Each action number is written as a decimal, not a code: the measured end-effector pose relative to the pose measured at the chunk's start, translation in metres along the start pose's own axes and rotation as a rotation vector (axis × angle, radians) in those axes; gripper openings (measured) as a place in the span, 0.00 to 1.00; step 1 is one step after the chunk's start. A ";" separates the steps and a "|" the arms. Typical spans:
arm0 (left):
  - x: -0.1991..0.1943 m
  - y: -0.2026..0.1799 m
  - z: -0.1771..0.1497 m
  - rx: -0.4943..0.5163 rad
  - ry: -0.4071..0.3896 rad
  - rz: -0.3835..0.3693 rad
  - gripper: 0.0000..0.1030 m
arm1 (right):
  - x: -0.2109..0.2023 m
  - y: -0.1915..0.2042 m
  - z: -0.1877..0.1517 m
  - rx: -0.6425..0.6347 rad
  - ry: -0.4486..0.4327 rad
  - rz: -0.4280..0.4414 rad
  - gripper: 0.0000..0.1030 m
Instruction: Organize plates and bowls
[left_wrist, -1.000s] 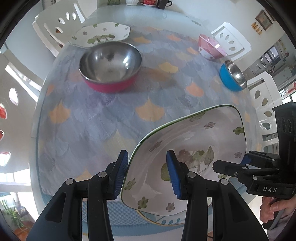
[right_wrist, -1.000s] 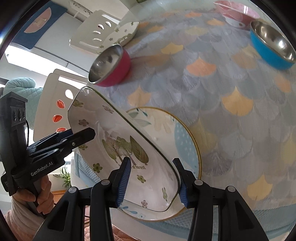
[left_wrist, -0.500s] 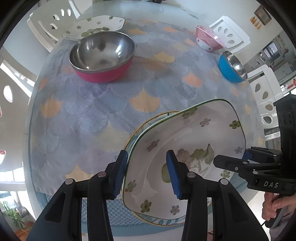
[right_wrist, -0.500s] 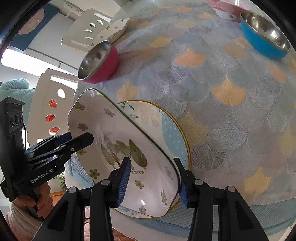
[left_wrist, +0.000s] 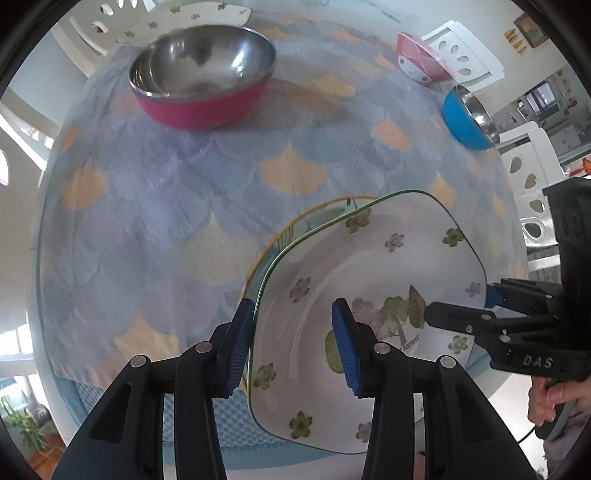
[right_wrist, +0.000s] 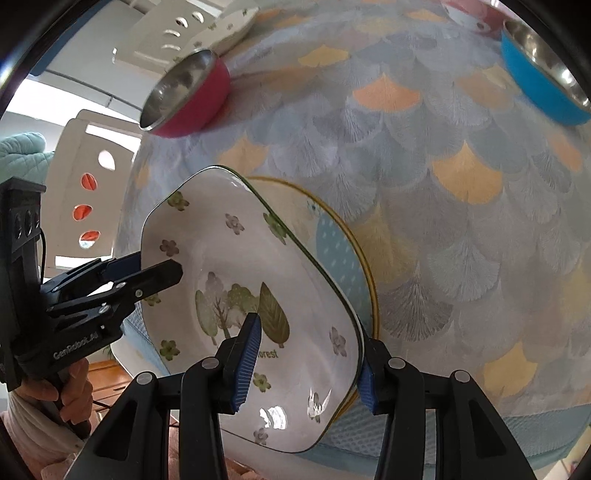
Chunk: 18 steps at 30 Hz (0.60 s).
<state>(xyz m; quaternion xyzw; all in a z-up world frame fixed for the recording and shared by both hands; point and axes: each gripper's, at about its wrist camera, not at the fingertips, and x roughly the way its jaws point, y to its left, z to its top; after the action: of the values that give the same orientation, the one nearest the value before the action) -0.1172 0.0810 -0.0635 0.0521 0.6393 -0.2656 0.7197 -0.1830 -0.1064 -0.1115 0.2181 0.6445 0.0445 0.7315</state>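
We are lowering the square floral plate (left_wrist: 373, 273) nearer the round plate (right_wrist: 343, 251), left gripper (left_wrist: 292, 347) and right gripper (right_wrist: 308, 365) each pinching an edge, stacking nearly done.

A tablecloth (left_wrist: 229, 192) printed with blue-grey scallops and scattered yellow and orange fan shapes covers the table, and a blue quilted layer (left_wrist: 122, 402) shows under it along the near edge. White chairs with oval cut-outs in their backs stand around the table: one (left_wrist: 465, 55) past the far right edge, another (right_wrist: 99, 199) by the left edge. A small framed picture (left_wrist: 526, 30) hangs on the far wall.
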 end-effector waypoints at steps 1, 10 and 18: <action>0.002 0.000 -0.002 -0.002 0.004 -0.003 0.38 | 0.002 -0.001 0.000 0.000 0.006 -0.003 0.44; 0.006 -0.003 -0.002 -0.011 0.014 0.001 0.38 | 0.001 -0.004 0.004 0.014 -0.002 -0.002 0.45; 0.006 -0.004 0.000 -0.013 0.019 0.008 0.38 | 0.003 -0.003 0.006 0.027 0.022 -0.015 0.45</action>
<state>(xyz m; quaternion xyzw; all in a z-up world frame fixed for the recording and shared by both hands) -0.1190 0.0760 -0.0681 0.0525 0.6475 -0.2584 0.7150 -0.1777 -0.1100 -0.1149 0.2228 0.6548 0.0327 0.7215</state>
